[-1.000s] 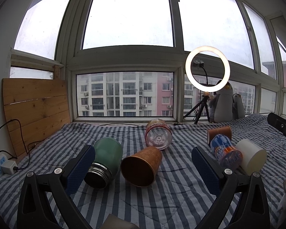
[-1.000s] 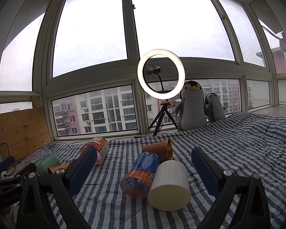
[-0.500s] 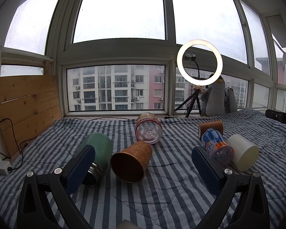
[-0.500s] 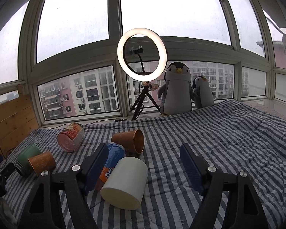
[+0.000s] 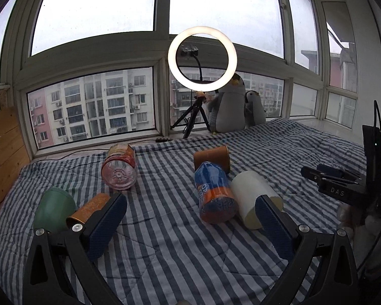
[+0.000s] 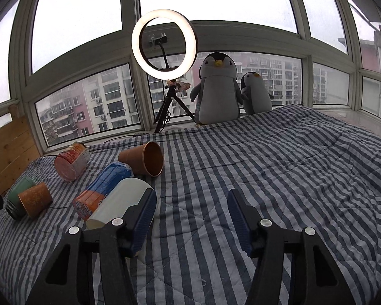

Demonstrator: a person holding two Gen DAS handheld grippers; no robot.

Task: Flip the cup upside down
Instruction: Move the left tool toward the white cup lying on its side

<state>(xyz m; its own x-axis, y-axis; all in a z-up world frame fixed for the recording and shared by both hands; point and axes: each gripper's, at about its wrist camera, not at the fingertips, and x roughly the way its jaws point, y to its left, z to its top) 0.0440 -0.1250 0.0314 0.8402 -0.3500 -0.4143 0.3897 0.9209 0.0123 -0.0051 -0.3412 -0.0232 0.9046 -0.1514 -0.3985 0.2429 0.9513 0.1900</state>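
The bed (image 6: 279, 172) is covered in blue-and-white stripes. On it are seen a cream cup (image 6: 119, 200), a blue-and-orange printed cup (image 5: 213, 190), a brown cup (image 6: 144, 158), a green cup (image 5: 54, 209) and a speckled orange cup (image 6: 35, 199). Each tool is fitted with dark blue pads (image 6: 143, 225).

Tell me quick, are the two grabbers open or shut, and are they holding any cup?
Left gripper: open, holding nothing.
Right gripper: open, holding nothing; the white cup lies beside it.

The left gripper (image 5: 190, 226) has swung right: the blue-and-orange cup (image 5: 214, 195) now lies between its open fingers, where the copper cup (image 5: 89, 209) was. The right gripper (image 6: 191, 214) has swung right too, narrowed, leaving the white cup (image 6: 119, 203) beside its left finger.
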